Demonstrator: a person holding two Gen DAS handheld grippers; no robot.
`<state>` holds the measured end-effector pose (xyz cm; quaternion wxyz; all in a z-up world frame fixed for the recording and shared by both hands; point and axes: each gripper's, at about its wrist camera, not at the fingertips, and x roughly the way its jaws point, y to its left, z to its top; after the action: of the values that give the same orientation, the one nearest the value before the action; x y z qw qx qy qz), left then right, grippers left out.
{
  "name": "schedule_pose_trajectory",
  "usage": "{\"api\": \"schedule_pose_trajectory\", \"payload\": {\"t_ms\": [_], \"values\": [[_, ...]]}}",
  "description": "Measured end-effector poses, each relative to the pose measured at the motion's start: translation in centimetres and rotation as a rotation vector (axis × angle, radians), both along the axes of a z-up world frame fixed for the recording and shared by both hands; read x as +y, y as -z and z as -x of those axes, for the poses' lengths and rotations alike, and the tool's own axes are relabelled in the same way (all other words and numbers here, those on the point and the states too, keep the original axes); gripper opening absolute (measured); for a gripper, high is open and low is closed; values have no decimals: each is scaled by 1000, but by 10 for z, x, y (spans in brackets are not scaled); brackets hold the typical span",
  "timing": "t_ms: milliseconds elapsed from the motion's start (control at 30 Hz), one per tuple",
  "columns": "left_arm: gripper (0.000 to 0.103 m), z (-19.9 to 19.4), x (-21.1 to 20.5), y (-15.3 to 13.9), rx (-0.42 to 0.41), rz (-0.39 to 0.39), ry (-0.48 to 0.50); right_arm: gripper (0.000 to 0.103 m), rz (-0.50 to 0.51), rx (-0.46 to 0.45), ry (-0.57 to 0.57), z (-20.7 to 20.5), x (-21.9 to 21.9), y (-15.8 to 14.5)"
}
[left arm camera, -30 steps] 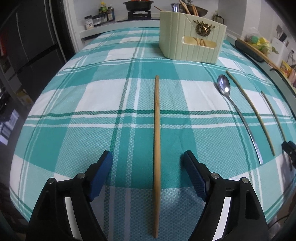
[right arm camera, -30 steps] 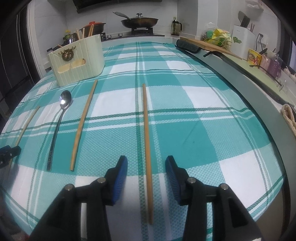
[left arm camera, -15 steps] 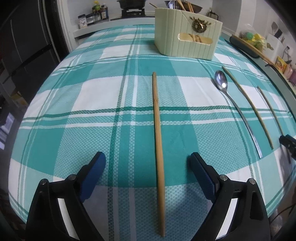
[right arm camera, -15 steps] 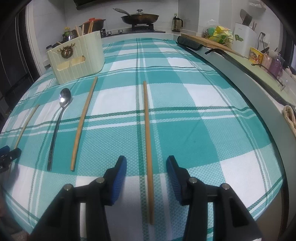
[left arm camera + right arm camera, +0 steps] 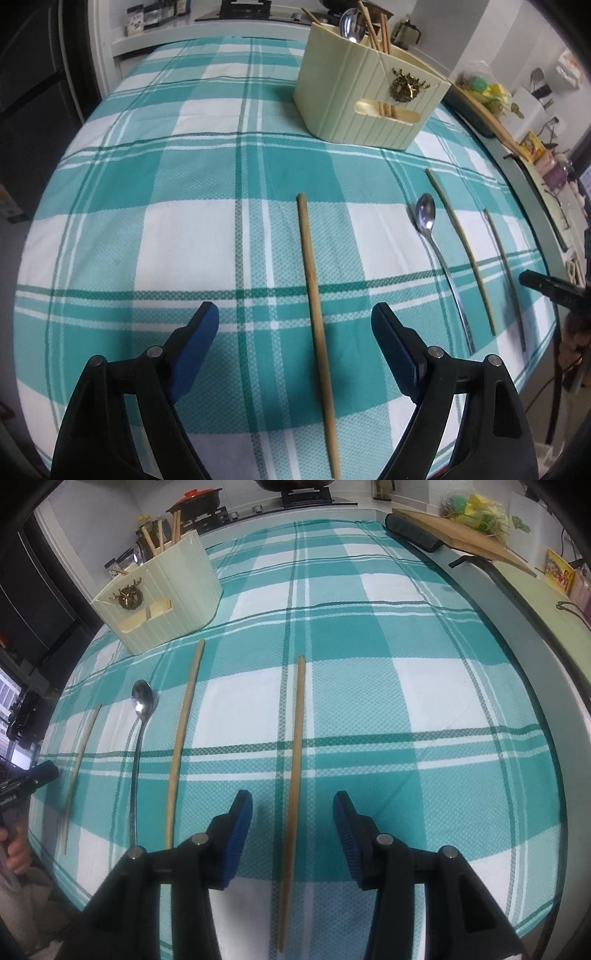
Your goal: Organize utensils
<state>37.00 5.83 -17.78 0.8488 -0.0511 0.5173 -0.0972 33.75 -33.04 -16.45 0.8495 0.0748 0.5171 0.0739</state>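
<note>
Bamboo, pale and thin: in the left wrist view one chopstick (image 5: 314,306) lies lengthwise on the teal plaid cloth of the worktop (image 5: 184,229), straight between the blue pads of the left tongs (image 5: 295,347). Those tongs are spread wide and have just narrowed a little, pinching nothing; the pads are clear of the stick on both sides. Further right lie a steel spoon (image 5: 439,258) and two more sticks, and beyond stands the cream utensil holder (image 5: 369,99), already carrying chopsticks and a spoon.

In the right wrist view another chopstick (image 5: 294,775) lies between the half-spread pads of the right tongs (image 5: 293,834), also untouched. The spoon (image 5: 138,753) and a further stick (image 5: 183,738) lie to its left, near the holder (image 5: 162,594).

The sticks look light, stiff and smooth, likely to roll or swivel in a pinch. Taking each across its width near mid-length should keep it balanced.
</note>
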Motion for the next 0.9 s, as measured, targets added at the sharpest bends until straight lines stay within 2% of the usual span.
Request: {"api": "schedule_pose_trajectory", "payload": {"t_ms": [133, 333, 467, 533, 633, 667, 700, 733, 767, 900], "values": [[86, -17, -15, 9, 16, -60, 31, 46, 58, 25, -40, -18, 9, 3], [86, -41, -26, 31, 55, -185, 28, 46, 140, 70, -74, -40, 18, 16], [86, -53, -31, 31, 58, -202, 41, 46, 204, 42, -90, -59, 26, 15], [81, -59, -34, 31, 65, -201, 55, 42, 209, 33, -97, -72, 29, 15], [63, -65, -41, 27, 55, -213, 75, 23, 208, 20, -78, -93, 31, 13], [47, -66, -42, 26, 53, -205, 79, 11, 208, 14, -66, -99, 30, 11], [29, -67, -43, 24, 50, -197, 78, 7, 206, 14, -56, -103, 30, 10], [21, -68, -45, 23, 48, -203, 70, 7, 194, 16, -47, -106, 30, 10], [6, -68, -45, 22, 43, -210, 56, 6, 181, 13, -36, -108, 30, 10], [5, -60, -39, 14, 19, -159, 19, 6, 157, -19, -7, -102, 30, 9]]}}
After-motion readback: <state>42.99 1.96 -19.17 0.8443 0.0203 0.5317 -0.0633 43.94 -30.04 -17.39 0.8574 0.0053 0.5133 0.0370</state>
